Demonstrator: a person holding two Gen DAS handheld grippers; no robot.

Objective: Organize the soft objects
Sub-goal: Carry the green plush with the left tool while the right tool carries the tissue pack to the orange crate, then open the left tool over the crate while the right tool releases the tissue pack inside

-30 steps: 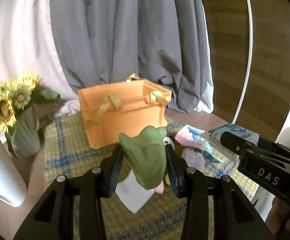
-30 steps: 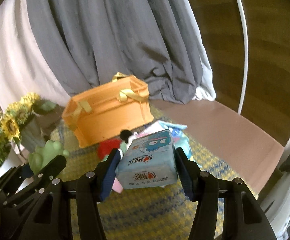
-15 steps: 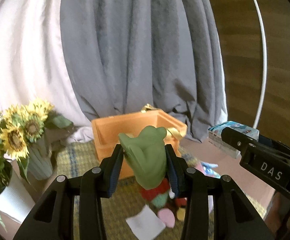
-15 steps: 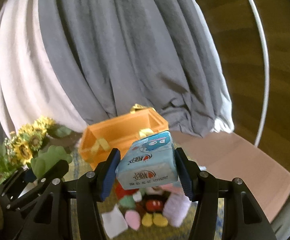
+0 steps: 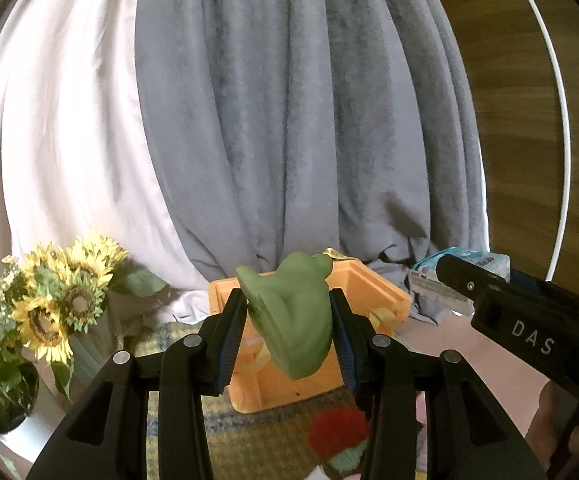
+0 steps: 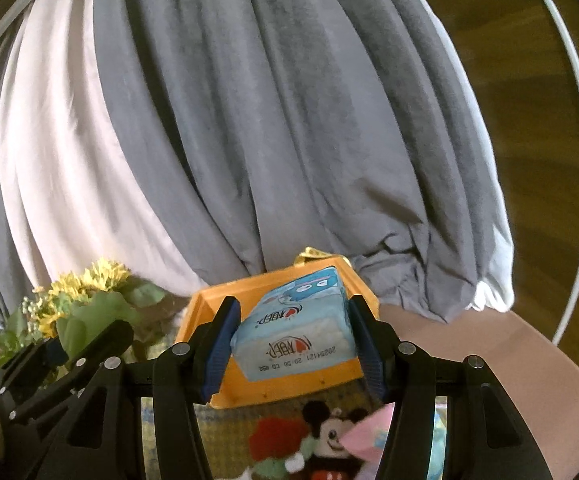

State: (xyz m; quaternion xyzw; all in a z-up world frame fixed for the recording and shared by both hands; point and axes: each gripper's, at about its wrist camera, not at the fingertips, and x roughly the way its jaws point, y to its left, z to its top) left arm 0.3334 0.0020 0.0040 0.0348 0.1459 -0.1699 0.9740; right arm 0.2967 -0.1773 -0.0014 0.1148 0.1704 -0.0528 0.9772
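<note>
Holding: both grippers have something clamped, both lifted up in front of the orange bin, details below.
Left gripper: closed on a green frog toy, blue-lined fingers pressed into its sides. The toy sticks up and forward past the fingertips, head end pointing away from the camera.
Right gripper: clamped on a pale blue tissue pack, cartoon print on top, red logo and a date code on the near face, reading upside down from this camera. From the left wrist view you can see the same gripper off to the right with "DAS" on its body and the pack poking out at its tip.
Orange bin: open-topped fabric box with yellow strap handles, sitting on a woven yellow and blue mat. Both held items line up in front of its opening, can't tell how far above it they are.
On the mat: a Mickey Mouse plush lying near the bin's front, a red fuzzy thing just beside it, and something pink to its right.
Off to the side: sunflowers in a pot, left of the bin.
Background: grey curtain with a white one next to it.
Table: brownish-pink surface showing right of the mat.
</note>
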